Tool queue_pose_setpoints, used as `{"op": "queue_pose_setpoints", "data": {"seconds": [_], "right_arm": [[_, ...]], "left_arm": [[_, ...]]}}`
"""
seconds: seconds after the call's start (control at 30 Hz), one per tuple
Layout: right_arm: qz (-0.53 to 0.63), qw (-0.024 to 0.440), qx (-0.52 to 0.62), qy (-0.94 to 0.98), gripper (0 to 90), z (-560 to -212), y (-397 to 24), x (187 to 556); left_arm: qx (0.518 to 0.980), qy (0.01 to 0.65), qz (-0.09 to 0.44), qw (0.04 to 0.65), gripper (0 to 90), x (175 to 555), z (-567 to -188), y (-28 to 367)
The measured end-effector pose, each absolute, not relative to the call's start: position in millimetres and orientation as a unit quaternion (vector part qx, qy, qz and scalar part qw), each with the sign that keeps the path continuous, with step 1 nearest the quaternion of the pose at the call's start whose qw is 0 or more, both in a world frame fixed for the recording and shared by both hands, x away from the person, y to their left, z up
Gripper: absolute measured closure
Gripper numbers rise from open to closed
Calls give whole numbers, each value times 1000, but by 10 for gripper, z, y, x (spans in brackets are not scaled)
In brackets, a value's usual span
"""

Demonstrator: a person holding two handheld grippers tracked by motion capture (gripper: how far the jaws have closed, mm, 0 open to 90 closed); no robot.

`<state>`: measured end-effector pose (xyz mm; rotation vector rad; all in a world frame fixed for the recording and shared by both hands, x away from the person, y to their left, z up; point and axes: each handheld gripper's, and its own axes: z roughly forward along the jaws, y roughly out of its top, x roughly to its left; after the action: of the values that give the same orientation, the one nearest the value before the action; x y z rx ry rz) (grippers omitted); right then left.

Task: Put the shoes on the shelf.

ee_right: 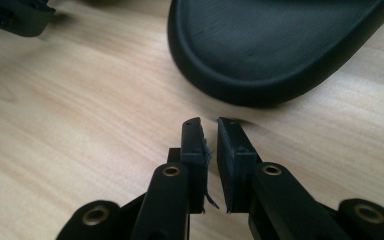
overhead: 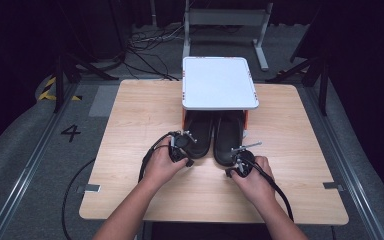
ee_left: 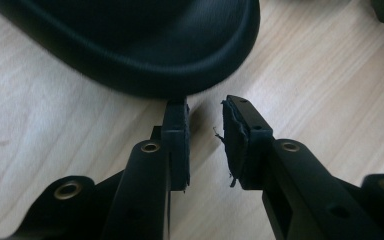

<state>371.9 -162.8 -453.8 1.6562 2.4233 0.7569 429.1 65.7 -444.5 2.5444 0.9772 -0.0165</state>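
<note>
Two forearms reach in from the near edge of a light wooden table (overhead: 130,110), each hand holding a black two-jaw gripper with a cable trailing back toward the person.

The left gripper (overhead: 182,150) sits near the middle of the table, at the near end of the left slipper (overhead: 198,134). In the left gripper view its jaws stand narrow, almost closed, with a small gap and nothing between them. The tips point at the slipper's rounded black heel (ee_left: 145,50), which lies just past them; whether the left fingertip (ee_left: 176,120) touches the rim cannot be told.

The right gripper (overhead: 237,162) is a little to the right, at the near end of the right slipper (overhead: 227,137). In the right gripper view its jaws are also narrow, nearly shut on empty air, with bare wood beneath them. The right slipper's heel (ee_right: 280,50) lies just beyond the tips, apart from them. The left gripper shows as a dark shape in the far left corner of that view.

The two black slippers lie side by side, close together, lengthwise from near to far. Their far ends run under a white rectangular tray-like platform (overhead: 220,82) raised on orange legs at the far middle of the table.

Beyond the table, dark floor, cables and a grey metal frame (overhead: 225,20).
</note>
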Motion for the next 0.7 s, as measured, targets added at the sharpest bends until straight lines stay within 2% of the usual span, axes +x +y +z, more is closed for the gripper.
{"op": "queue_pose_setpoints", "data": {"seconds": [0.2, 0.47, 0.7], "right_arm": [[249, 52, 550, 795, 833, -4530, -1632, 3729], [246, 55, 555, 793, 843, -4540, -1655, 3764], [250, 62, 563, 786, 834, -4499, -1731, 3801]], "left_arm": [[910, 368, 7, 190, 736, 4317, -4451, 677], [901, 391, -11, 190, 746, 4377, -4457, 717], [915, 358, -11, 188, 745, 4394, -4457, 479]]}}
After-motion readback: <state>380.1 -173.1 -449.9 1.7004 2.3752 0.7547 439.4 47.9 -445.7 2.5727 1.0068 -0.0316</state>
